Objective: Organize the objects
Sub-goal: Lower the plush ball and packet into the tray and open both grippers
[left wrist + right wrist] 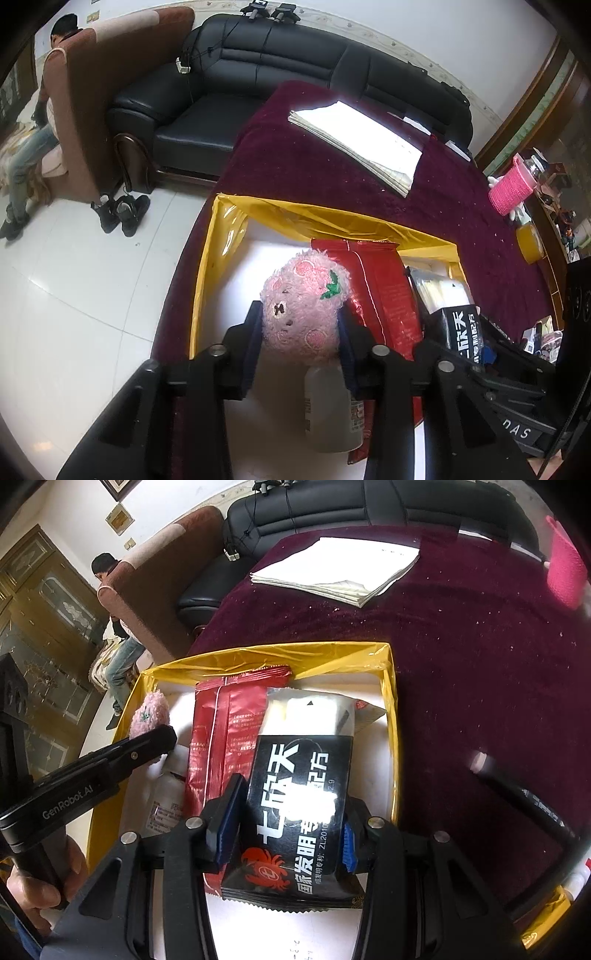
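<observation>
A yellow-lined box (pixel 207 266) (pixel 391 709) stands on the dark red tablecloth. My left gripper (pixel 301 332) is shut on a bottle's pink plush cover (pixel 303 299), with both pads against its sides; the white bottle body (pixel 328 410) lies below, in the box. Over the box's right part, my right gripper (pixel 288 830) is shut on a black packet (pixel 295 797) with white lettering and a red crab. That packet lies over a clear-and-white packet (pixel 310 712) and beside a red foil packet (pixel 221 738) (pixel 384 295). The left gripper (pixel 162 738) and the plush cover (pixel 147 712) also show in the right wrist view.
A stack of white papers (pixel 362 140) (pixel 340 572) lies further back on the cloth. A pink knitted holder (pixel 509 188) and a yellow tape roll (pixel 530 243) stand near the right edge. A black sofa (pixel 258 74), a brown armchair with a seated person (pixel 40 110) and shoes (pixel 122 210) lie beyond.
</observation>
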### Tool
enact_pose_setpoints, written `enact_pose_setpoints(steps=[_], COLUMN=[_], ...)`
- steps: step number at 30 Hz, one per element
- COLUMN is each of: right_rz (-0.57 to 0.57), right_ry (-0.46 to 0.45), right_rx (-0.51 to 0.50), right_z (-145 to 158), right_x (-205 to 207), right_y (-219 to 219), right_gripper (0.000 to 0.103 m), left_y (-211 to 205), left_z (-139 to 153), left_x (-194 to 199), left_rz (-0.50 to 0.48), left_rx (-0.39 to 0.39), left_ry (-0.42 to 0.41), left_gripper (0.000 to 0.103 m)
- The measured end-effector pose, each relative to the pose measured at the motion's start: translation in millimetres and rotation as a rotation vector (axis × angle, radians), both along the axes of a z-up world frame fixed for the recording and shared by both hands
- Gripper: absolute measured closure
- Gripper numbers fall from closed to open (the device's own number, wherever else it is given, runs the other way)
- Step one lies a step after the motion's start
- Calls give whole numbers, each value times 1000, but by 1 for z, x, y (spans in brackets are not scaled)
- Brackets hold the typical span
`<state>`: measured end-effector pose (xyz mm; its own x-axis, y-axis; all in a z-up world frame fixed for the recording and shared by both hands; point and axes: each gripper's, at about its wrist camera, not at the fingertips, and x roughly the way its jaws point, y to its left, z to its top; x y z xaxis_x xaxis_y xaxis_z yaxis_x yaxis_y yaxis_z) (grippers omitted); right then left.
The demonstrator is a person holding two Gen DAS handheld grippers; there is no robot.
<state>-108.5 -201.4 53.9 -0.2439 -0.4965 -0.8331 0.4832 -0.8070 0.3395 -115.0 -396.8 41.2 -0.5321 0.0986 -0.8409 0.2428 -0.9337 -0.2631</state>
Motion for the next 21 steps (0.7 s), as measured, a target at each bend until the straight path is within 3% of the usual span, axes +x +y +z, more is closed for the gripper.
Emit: enact_pose_setpoints(steps=[3, 16, 21], right_rz=[0, 9, 10], right_ry=[-13, -13, -34], right_rx=[-13, -73, -143], right_z=[2, 17, 25], right_x=[2, 11, 24], right_y=[3, 22, 48], right_gripper=[50, 47, 47], left_y=[-1, 8, 35], left_z=[2, 21, 42], left_x=[2, 26, 45], left_rz=[12, 6, -58], left_rx=[13, 20, 38], left_ry=[0, 36, 99], left_gripper=[57, 56, 56])
